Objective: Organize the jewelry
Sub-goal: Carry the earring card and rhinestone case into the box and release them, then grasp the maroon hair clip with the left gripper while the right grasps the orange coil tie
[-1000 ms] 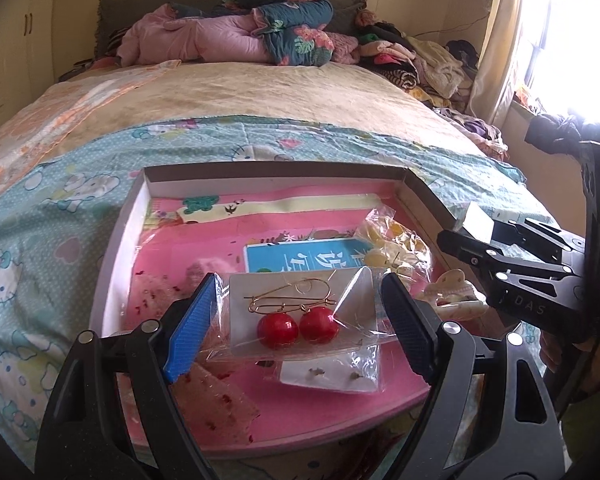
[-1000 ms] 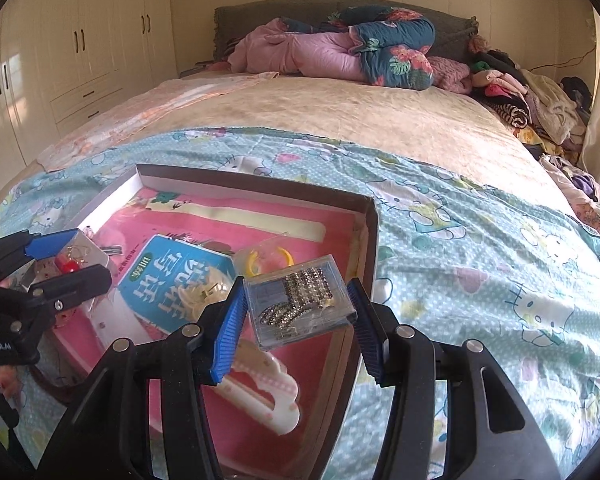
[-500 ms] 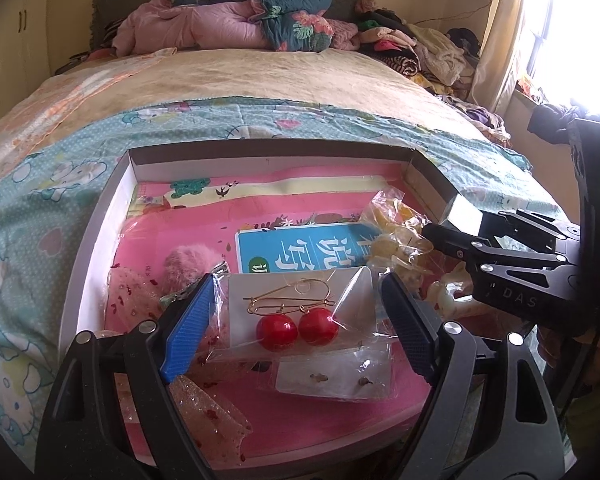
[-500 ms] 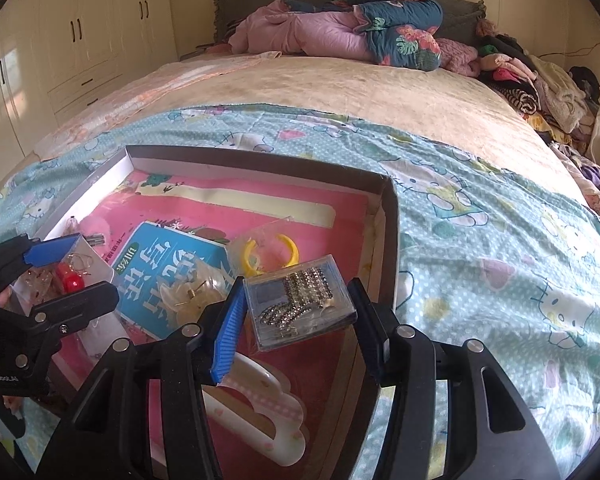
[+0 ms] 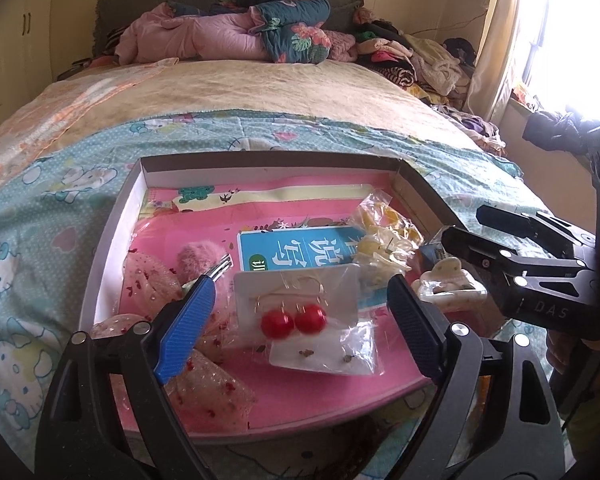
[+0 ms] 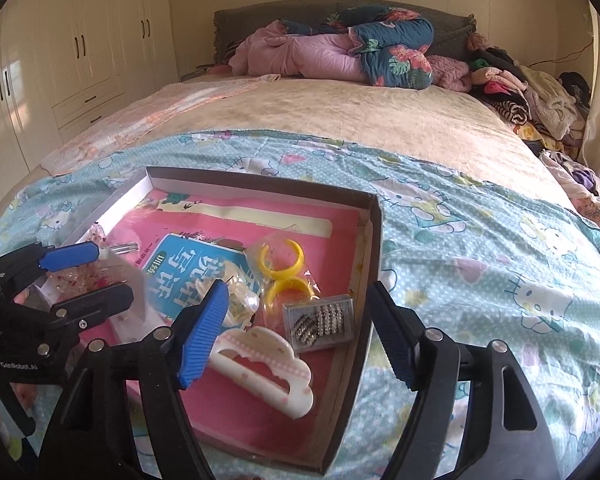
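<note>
A shallow cardboard box (image 5: 260, 168) (image 6: 374, 240) with a pink lining lies on the bed. My left gripper (image 5: 300, 320) is open; the bagged card with red ball earrings (image 5: 294, 320) lies in the box between its fingers. My right gripper (image 6: 296, 328) is open above the box's right side. The clear case of rhinestone earrings (image 6: 320, 322) lies in the box between its fingers. The right gripper (image 5: 480, 236) shows at the right of the left wrist view, and the left gripper (image 6: 88, 276) shows at the left of the right wrist view.
The box also holds a white cloud hair clip (image 6: 264, 372), yellow hoops in a bag (image 6: 282, 268), a blue card (image 5: 296, 252), a pink fluffy clip (image 5: 200, 258), a stud card (image 5: 324, 356) and glittery bags (image 5: 212, 392). Bedding and clothes are piled at the headboard (image 6: 340, 56).
Both grippers have opened. The red earring card and the rhinestone case, held a second ago, now lie in the box. Both grippers have drawn back slightly.
</note>
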A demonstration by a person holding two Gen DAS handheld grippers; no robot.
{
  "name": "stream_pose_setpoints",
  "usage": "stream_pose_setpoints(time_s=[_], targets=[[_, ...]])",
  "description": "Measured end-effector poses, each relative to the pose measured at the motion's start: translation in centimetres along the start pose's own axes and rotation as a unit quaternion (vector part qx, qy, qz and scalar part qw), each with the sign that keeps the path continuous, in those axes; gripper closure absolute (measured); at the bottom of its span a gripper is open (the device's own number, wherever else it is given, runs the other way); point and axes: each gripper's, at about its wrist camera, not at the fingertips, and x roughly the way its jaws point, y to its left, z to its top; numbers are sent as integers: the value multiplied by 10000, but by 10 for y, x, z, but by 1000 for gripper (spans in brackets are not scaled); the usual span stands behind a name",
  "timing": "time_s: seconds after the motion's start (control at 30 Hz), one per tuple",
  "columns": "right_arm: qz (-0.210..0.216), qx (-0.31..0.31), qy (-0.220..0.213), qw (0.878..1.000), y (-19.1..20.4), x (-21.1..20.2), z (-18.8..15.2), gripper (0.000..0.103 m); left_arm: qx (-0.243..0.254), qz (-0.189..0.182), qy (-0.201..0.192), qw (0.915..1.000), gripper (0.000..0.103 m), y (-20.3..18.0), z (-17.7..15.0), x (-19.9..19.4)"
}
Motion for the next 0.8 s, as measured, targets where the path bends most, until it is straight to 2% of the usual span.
stream_pose_setpoints(time_s=[0.13, 0.3, 0.8], targets=[[-43, 48, -81, 9999, 0, -14, -5, 30, 2, -15, -109, 9999, 19, 0, -1, -12], [-80, 90, -136, 9998, 2, -31, -12, 29, -7, -47, -230, 9997, 17, -1, -4, -26], [-104, 177, -98, 9997, 13, -61, -46, 28, 52, -101, -345, 9993, 16, -1, -28, -57]])
